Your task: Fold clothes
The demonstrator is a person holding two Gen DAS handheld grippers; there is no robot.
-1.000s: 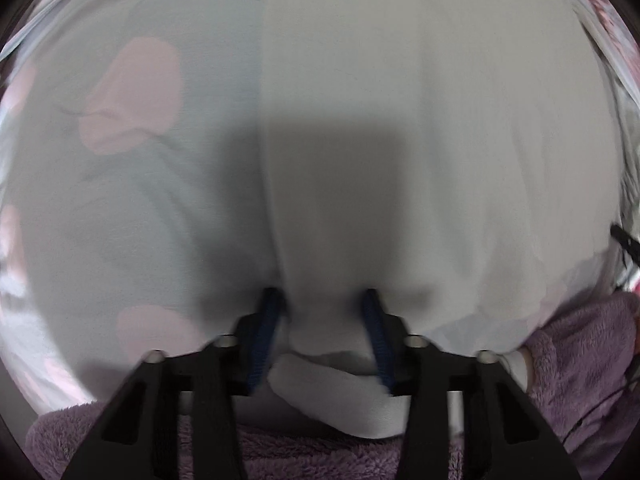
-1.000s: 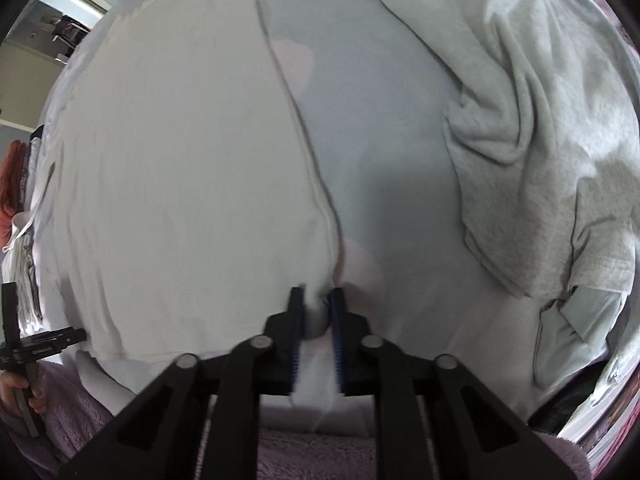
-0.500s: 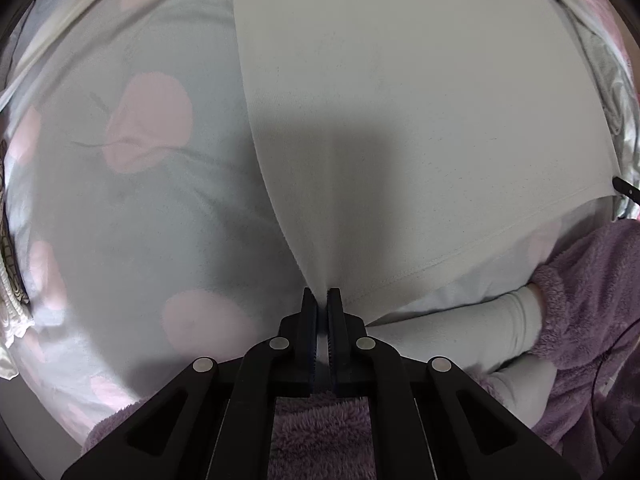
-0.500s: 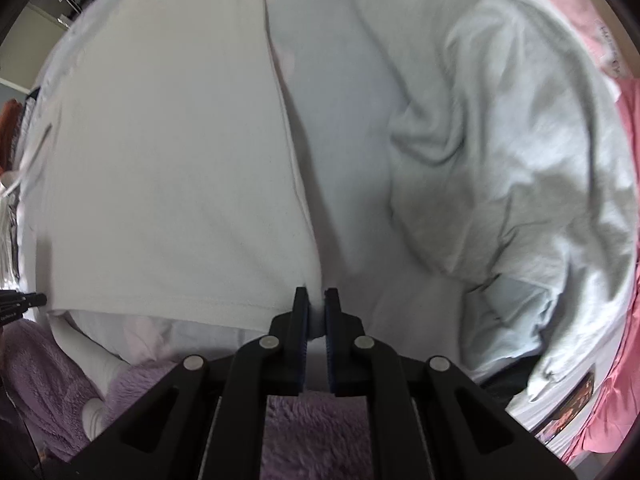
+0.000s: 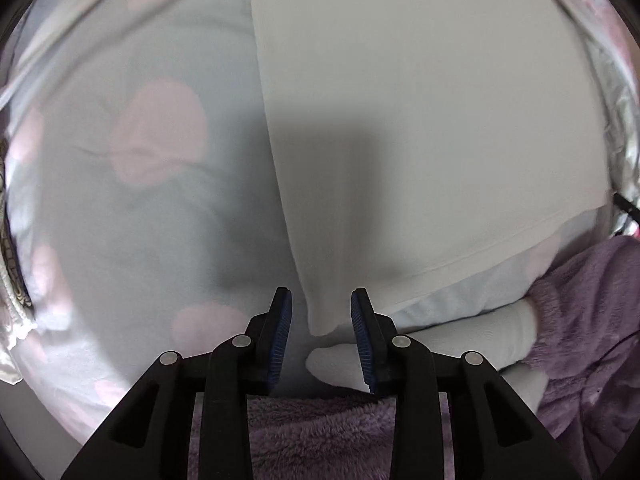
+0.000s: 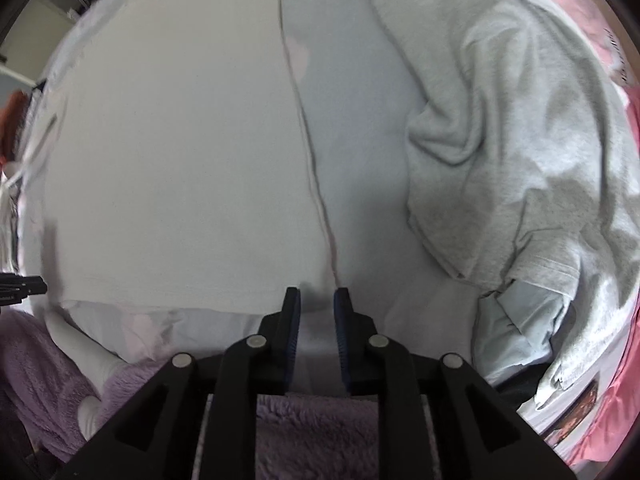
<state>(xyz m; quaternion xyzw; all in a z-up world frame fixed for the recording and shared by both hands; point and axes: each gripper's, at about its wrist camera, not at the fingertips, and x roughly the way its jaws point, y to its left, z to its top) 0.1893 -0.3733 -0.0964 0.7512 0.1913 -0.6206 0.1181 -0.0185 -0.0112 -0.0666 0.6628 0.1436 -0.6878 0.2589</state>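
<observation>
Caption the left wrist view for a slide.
Left gripper, jaws just opened, above the white garment's corner on a pink-dotted sheet.

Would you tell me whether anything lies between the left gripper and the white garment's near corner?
Nothing visible does: the left gripper stands open, its jaws just opened, directly over the white garment corner.

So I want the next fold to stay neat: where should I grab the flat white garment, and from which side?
Take the white garment at its two near hem corners, coming straight down from above. It lies flat on the spotted sheet, and each corner sits between the open left gripper and right gripper.
</observation>
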